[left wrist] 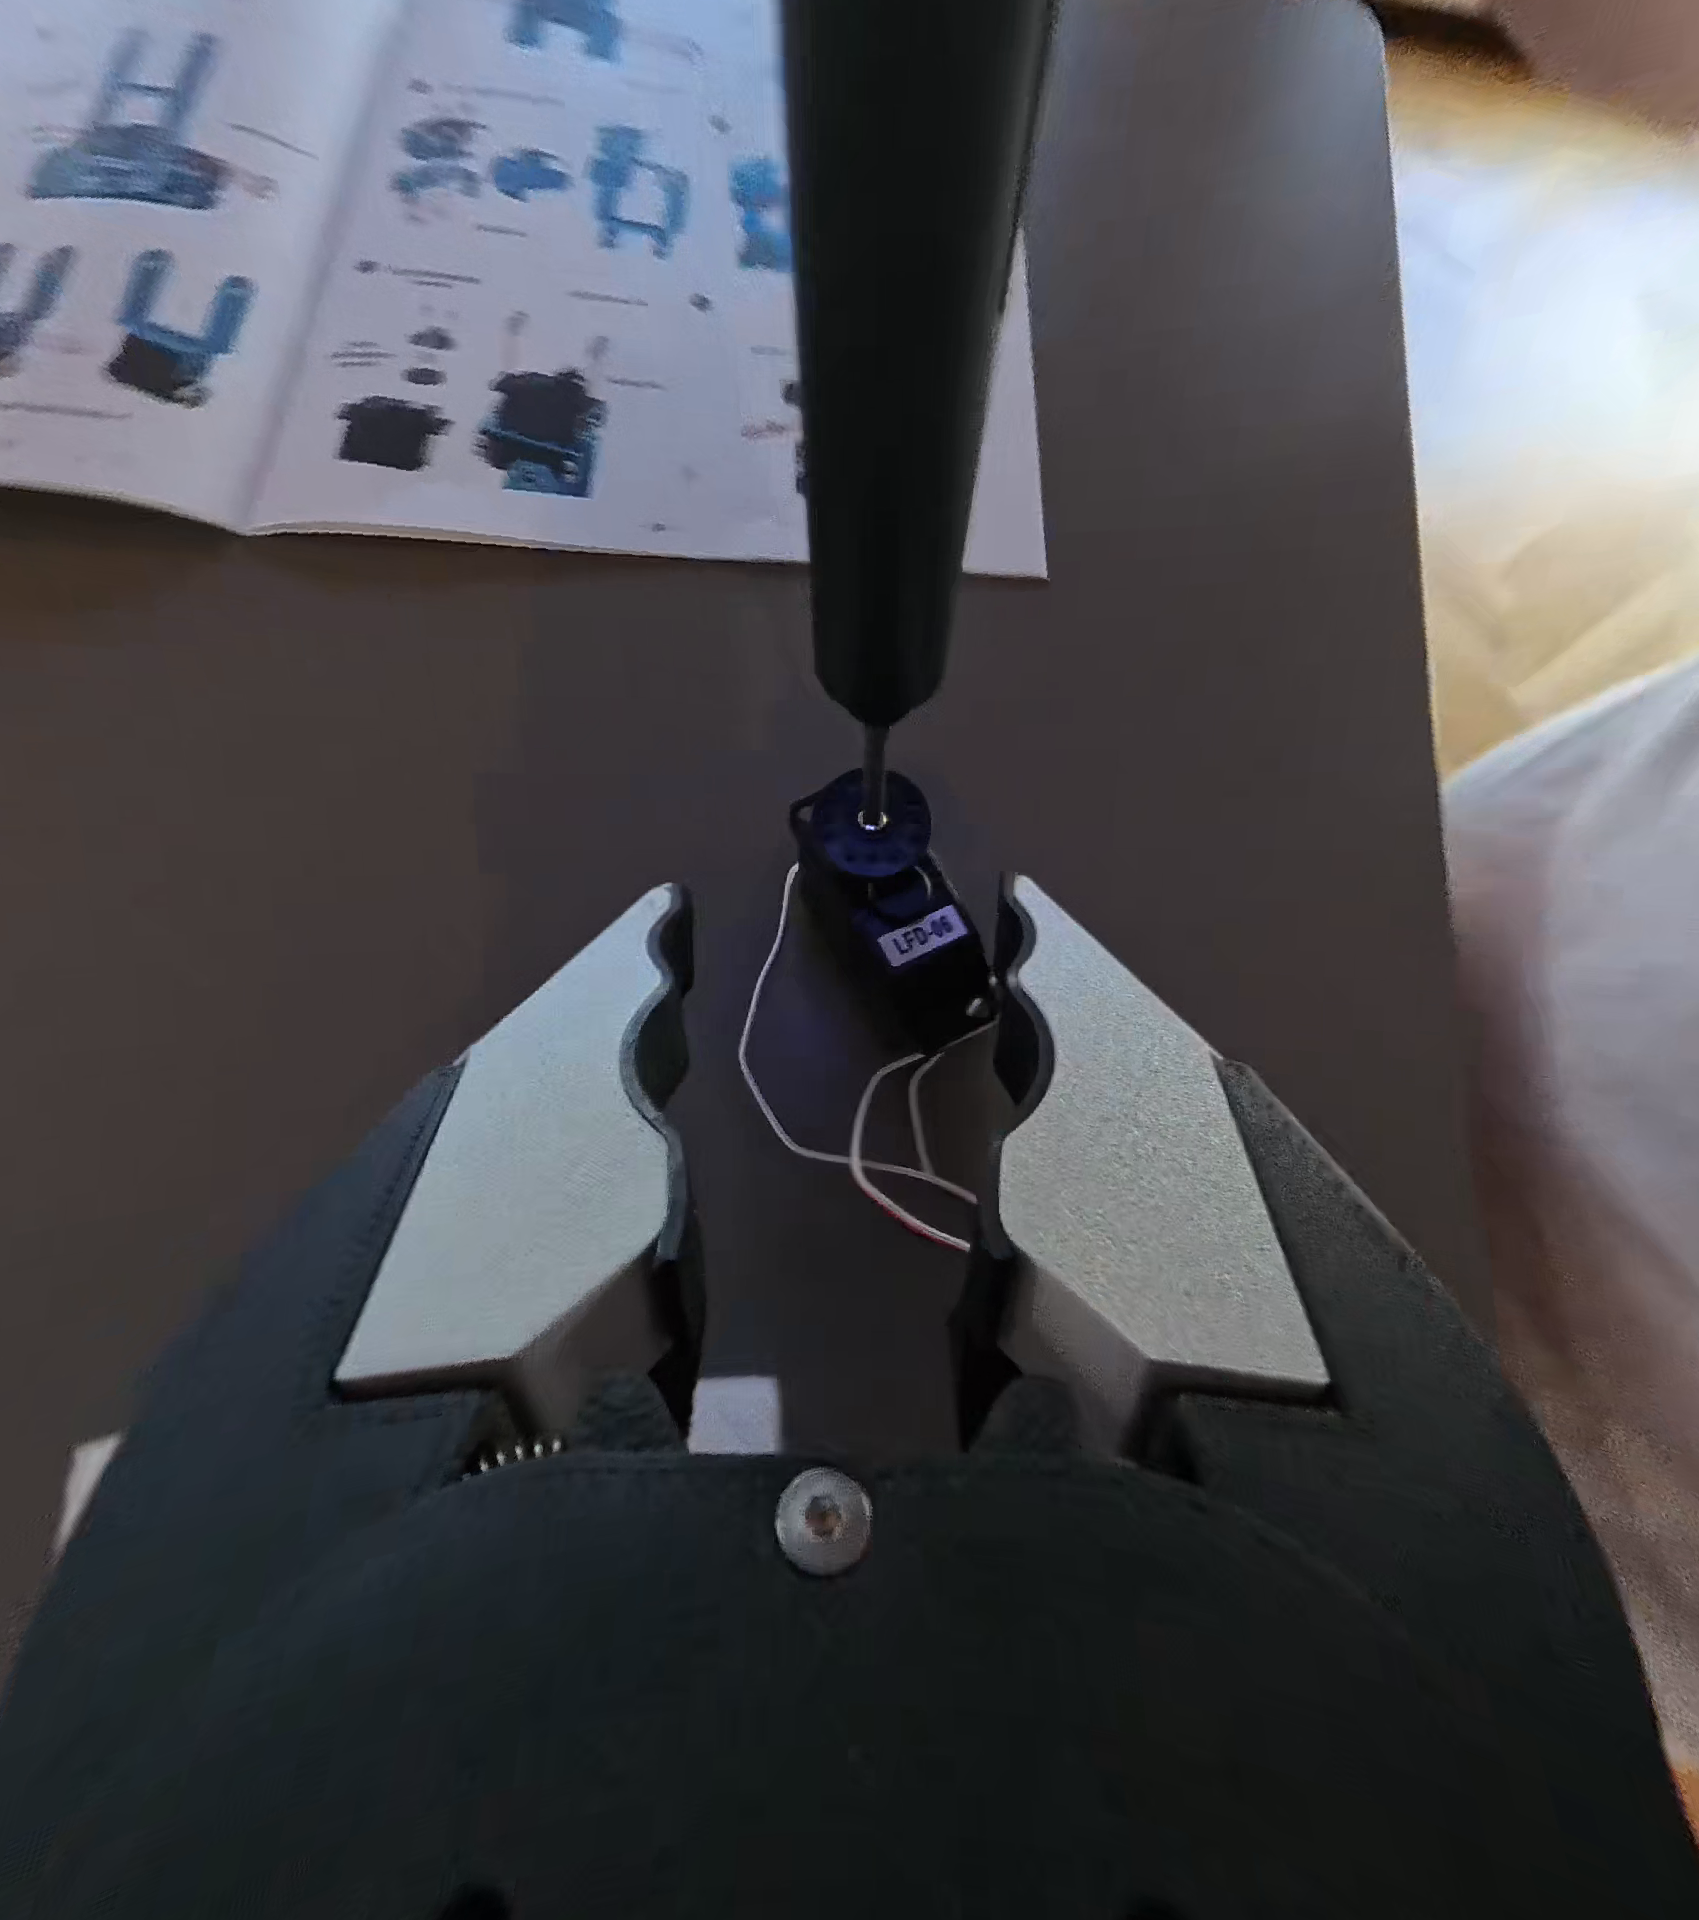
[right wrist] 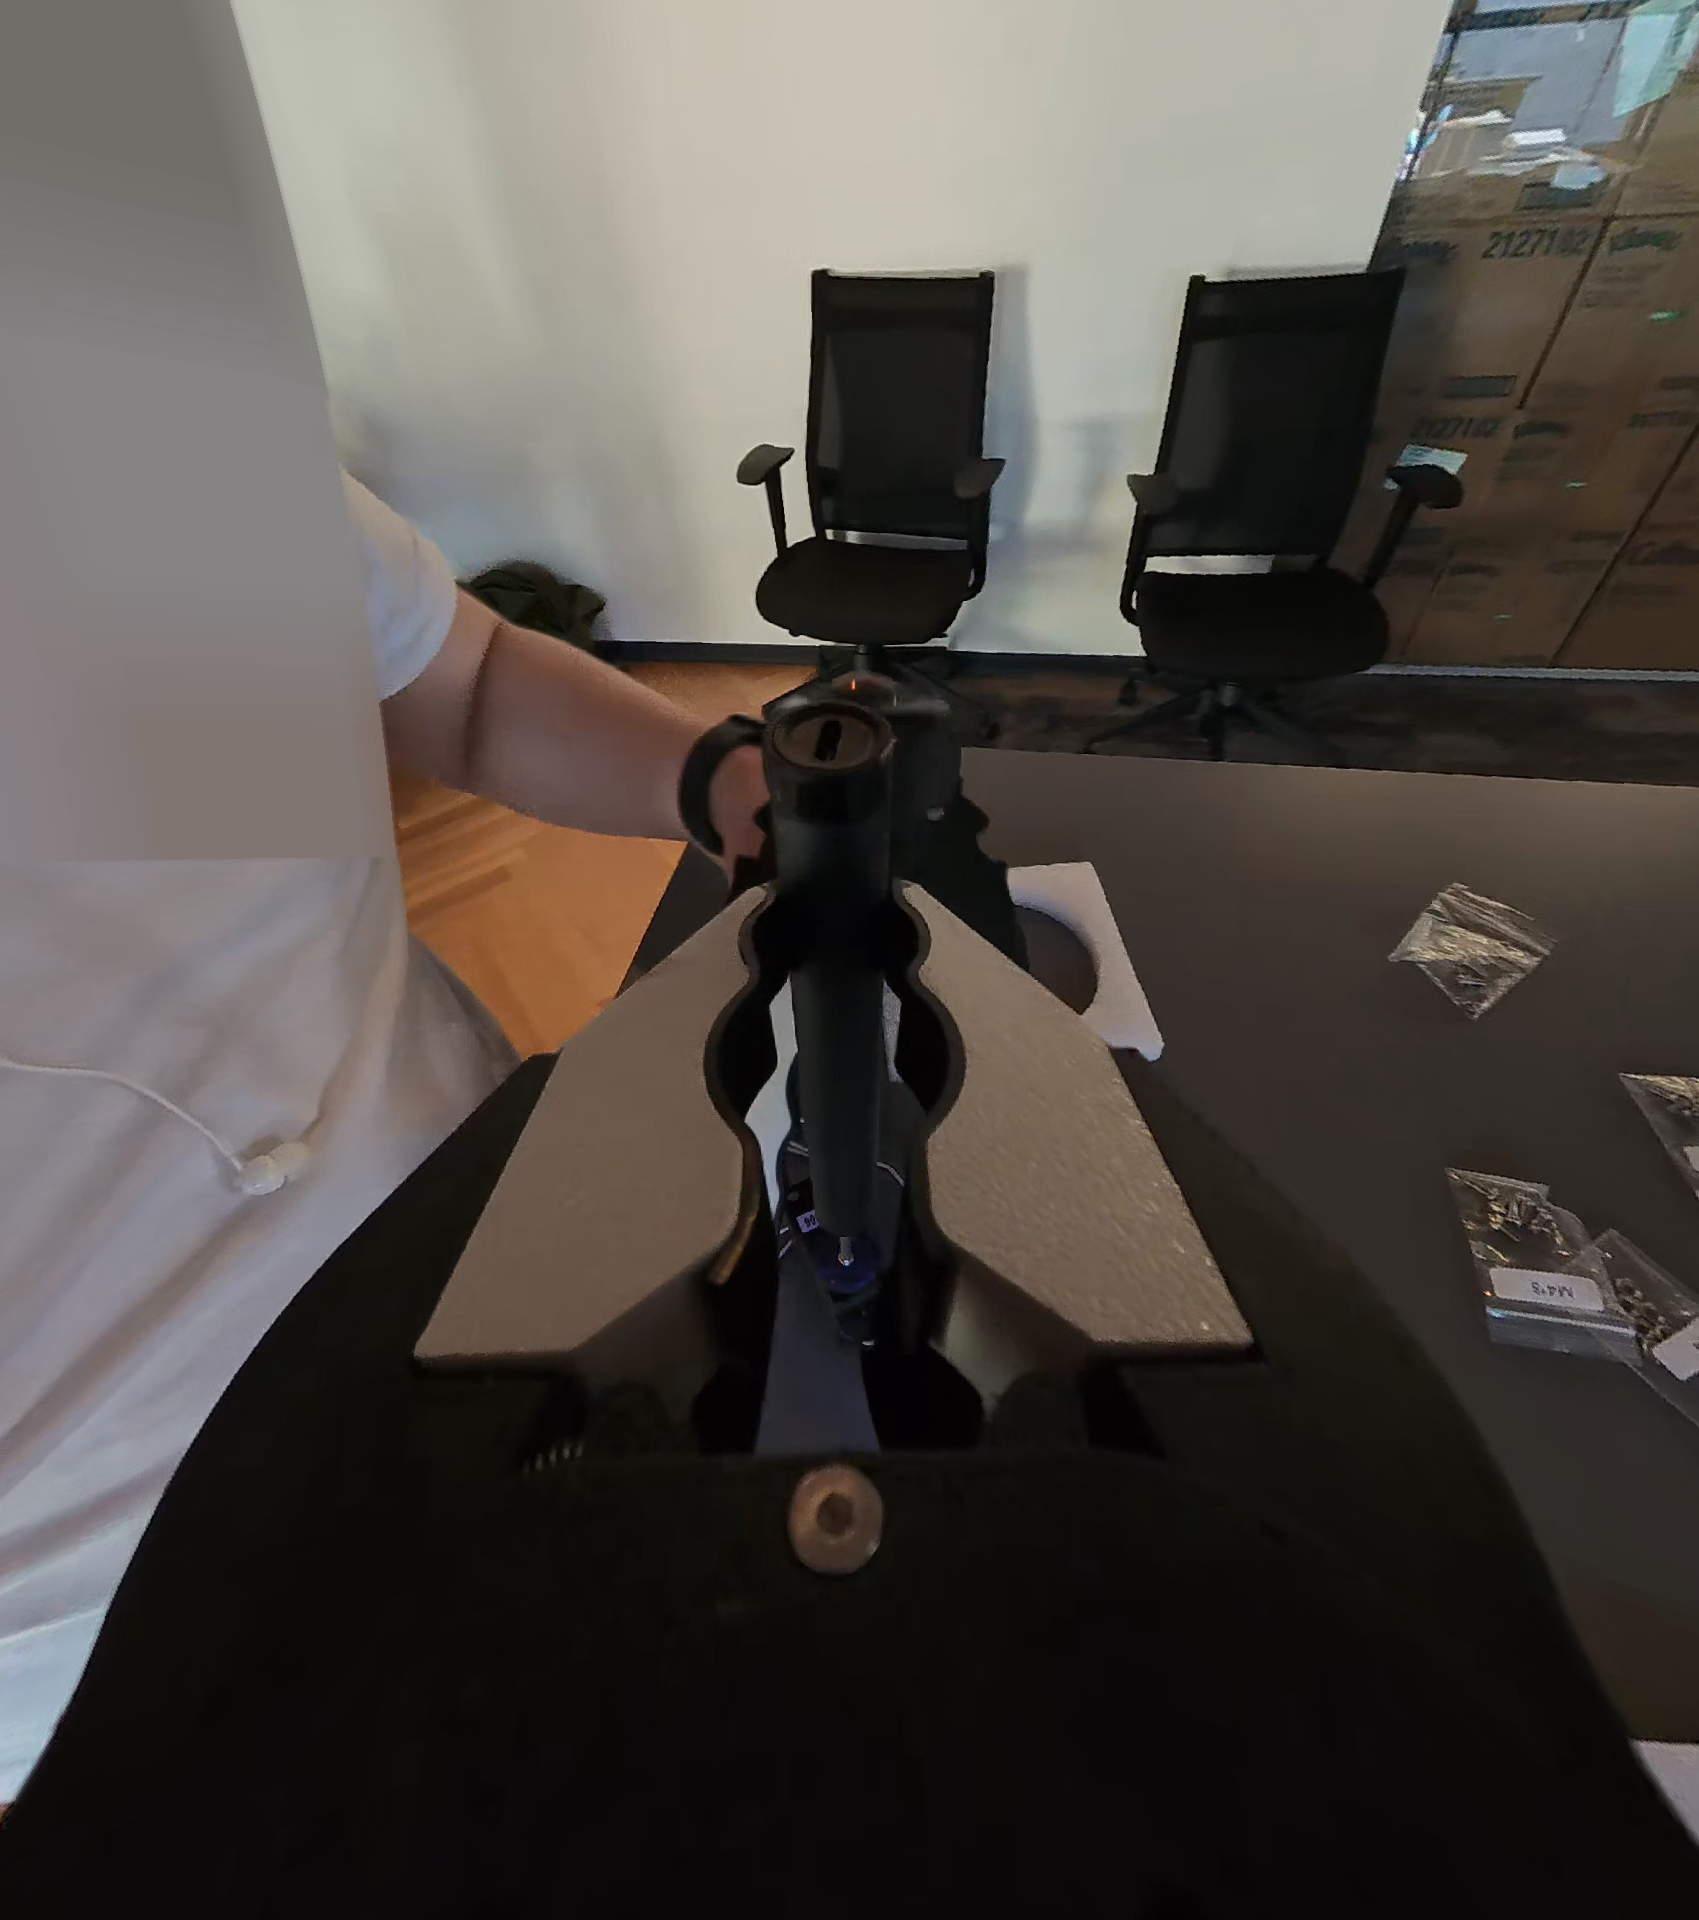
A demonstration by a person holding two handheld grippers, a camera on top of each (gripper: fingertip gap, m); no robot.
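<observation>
A small black servo [left wrist: 912, 956] with a blue round horn [left wrist: 860, 831] and thin white wires [left wrist: 772, 1039] lies on the dark table [left wrist: 305, 831]. My left gripper [left wrist: 845, 899] is open around it; the servo's near end is at the right finger [left wrist: 1084, 1091], with a gap to the left finger. My right gripper [right wrist: 837, 904] is shut on a black screwdriver [right wrist: 829, 1049], held upright. The screwdriver [left wrist: 886, 416] comes down from above, its bit [left wrist: 871, 779] set in the horn's centre. In the right wrist view the bit meets the blue horn [right wrist: 845, 1262].
An open instruction booklet [left wrist: 357, 260] lies beyond the servo. Several small bags of screws [right wrist: 1655, 1247] lie on the table to the right, and a white foam piece [right wrist: 1094, 935] behind. A person in a white shirt [right wrist: 149, 1143] stands at the table edge. Two office chairs [right wrist: 876, 520] and stacked boxes stand farther off. There is about 15 centimeters between the tips of the two grippers. About 20 centimeters separates my left fingertips from the white foam piece [right wrist: 1094, 935].
</observation>
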